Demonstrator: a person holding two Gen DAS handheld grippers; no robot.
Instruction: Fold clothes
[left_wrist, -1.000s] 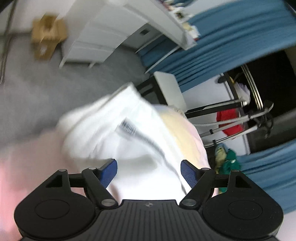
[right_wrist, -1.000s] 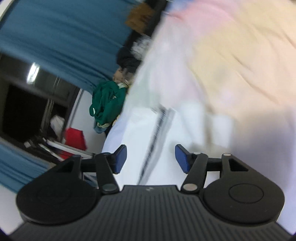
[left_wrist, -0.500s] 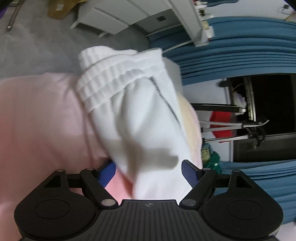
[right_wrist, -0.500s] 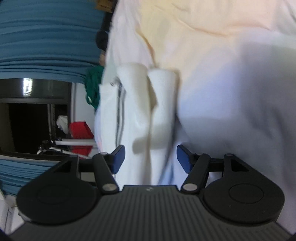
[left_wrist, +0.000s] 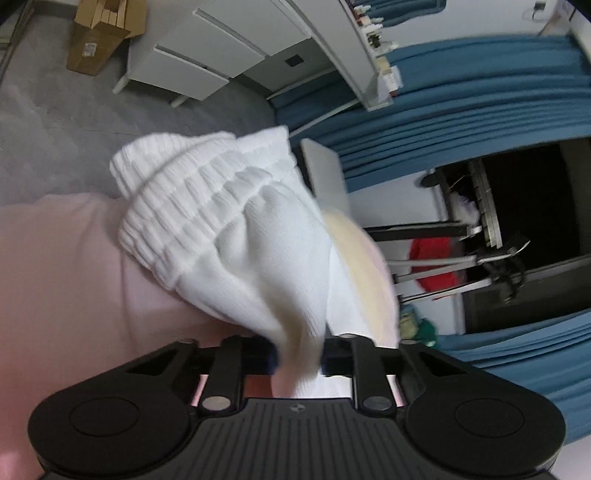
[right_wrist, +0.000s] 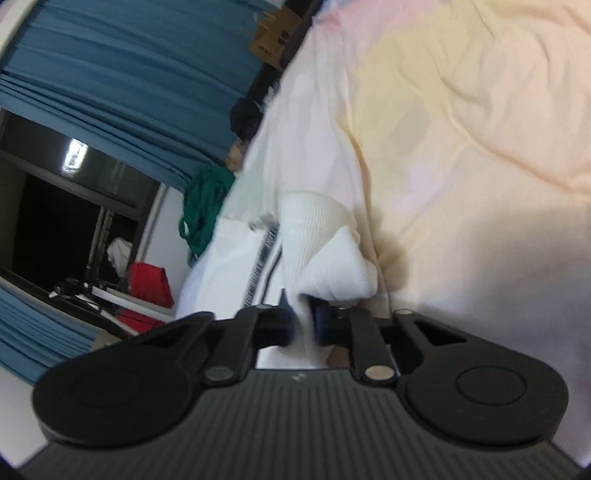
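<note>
A white ribbed sock (left_wrist: 229, 236) is bunched in front of my left gripper (left_wrist: 298, 360), which is shut on its lower end, cuff up and away. It lies over a pink and pale yellow bedsheet (left_wrist: 62, 288). In the right wrist view, my right gripper (right_wrist: 303, 325) is shut on the other end of the white sock (right_wrist: 325, 251), which rests on the bedsheet (right_wrist: 461, 147). A white garment with a dark stripe (right_wrist: 236, 266) lies just left of the sock.
White drawers (left_wrist: 192, 55), a cardboard box (left_wrist: 96, 40) and grey floor lie beyond the bed. Blue curtains (left_wrist: 480, 92), a dark window, a rack with a red item (left_wrist: 436, 266), and green clothing (right_wrist: 207, 206) stand at the bed's edge.
Both grippers were open around the white sock. Both have since shut on it, and the sock is bunched closer to the jaws.
</note>
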